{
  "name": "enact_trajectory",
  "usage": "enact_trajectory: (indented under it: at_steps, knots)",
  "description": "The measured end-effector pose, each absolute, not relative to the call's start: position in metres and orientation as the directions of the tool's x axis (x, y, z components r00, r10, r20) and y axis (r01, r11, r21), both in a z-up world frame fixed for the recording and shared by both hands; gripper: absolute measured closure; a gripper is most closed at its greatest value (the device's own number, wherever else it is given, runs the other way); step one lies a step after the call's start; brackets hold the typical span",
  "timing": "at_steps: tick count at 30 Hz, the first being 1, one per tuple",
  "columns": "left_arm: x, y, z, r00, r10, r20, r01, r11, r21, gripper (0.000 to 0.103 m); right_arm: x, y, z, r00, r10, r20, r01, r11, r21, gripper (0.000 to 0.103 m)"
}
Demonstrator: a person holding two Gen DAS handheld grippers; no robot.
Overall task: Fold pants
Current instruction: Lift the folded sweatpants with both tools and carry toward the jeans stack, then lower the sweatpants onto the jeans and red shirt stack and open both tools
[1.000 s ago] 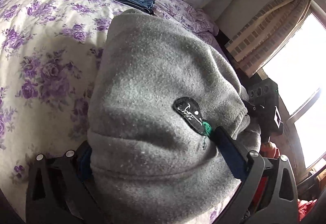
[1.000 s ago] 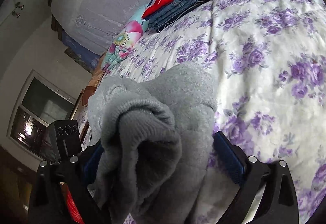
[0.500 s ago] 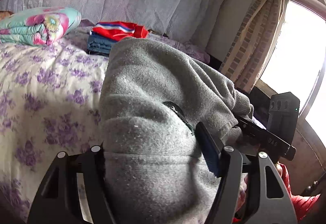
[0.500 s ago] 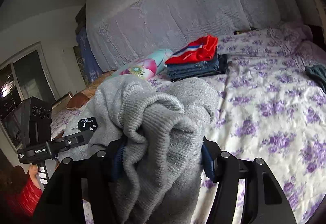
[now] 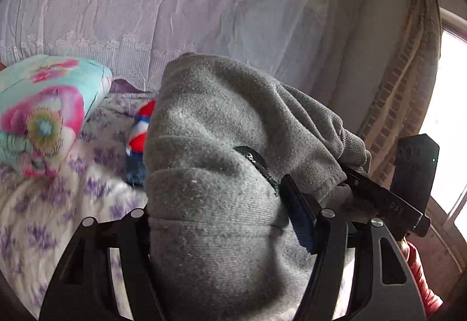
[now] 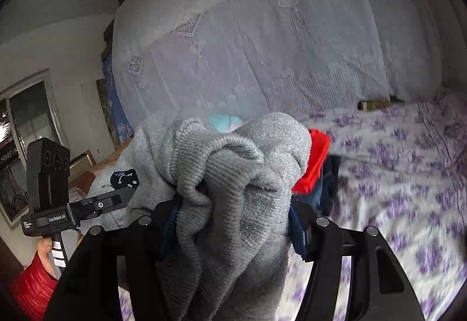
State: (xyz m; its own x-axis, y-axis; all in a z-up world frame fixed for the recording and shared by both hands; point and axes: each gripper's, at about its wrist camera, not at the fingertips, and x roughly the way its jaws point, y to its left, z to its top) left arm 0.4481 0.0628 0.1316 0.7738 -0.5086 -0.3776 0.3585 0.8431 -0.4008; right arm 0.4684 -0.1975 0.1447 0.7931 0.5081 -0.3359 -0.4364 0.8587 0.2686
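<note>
Grey fleece pants (image 5: 221,163) with a black logo patch (image 5: 254,159) hang bunched between both grippers, lifted above the bed. My left gripper (image 5: 217,221) is shut on a thick fold of the pants. My right gripper (image 6: 230,219) is shut on the ribbed cuff end of the pants (image 6: 230,172). The right gripper's body shows at the right of the left wrist view (image 5: 408,183); the left gripper's body shows at the left of the right wrist view (image 6: 49,189). The pants hide most of both grippers' inner pads.
A bed with a purple-flowered sheet (image 6: 408,175) lies below. A stack of folded clothes with a red top (image 6: 313,166) sits behind the pants. A flowered pillow (image 5: 43,116) lies left. A lace-covered headboard (image 5: 175,0), curtain (image 5: 408,87) and window are behind.
Both grippers have risen and tilted up with the pants, so the views now face the headboard instead of the bed. The clothes stack is now mostly hidden behind the pants.
</note>
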Motion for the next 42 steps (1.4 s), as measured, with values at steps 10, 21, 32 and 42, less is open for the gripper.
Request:
enact_trajectory:
  at_steps: [10,21,32,42]
  knots:
    - [0.684,0.075,0.033,0.752,-0.307,-0.584,0.032,0.901,-0.433,0.007,0.703,-0.198,0.028,0.789,0.422,-0.447,-0.238,0.88,0.41,0.004]
    - [0.638,0.085,0.052,0.841,-0.286,-0.459,0.019,0.864,-0.503,0.005,0.659,-0.199,0.077,0.844,0.388,-0.371,-0.241,0.891,0.384,0.003]
    - [0.469,0.067,0.039,0.892,0.005,-0.452,-0.122,0.966,-0.23,0.005,0.478,-0.199,0.0,0.911,0.132,-0.39,-0.027,0.964,0.264,0.003]
    - [0.4,0.043,0.048,0.916,0.186,-0.355,-0.197,0.98,0.003,0.005,0.387,-0.183,0.051,0.992,-0.091,-0.085,0.104,0.981,0.162,0.003]
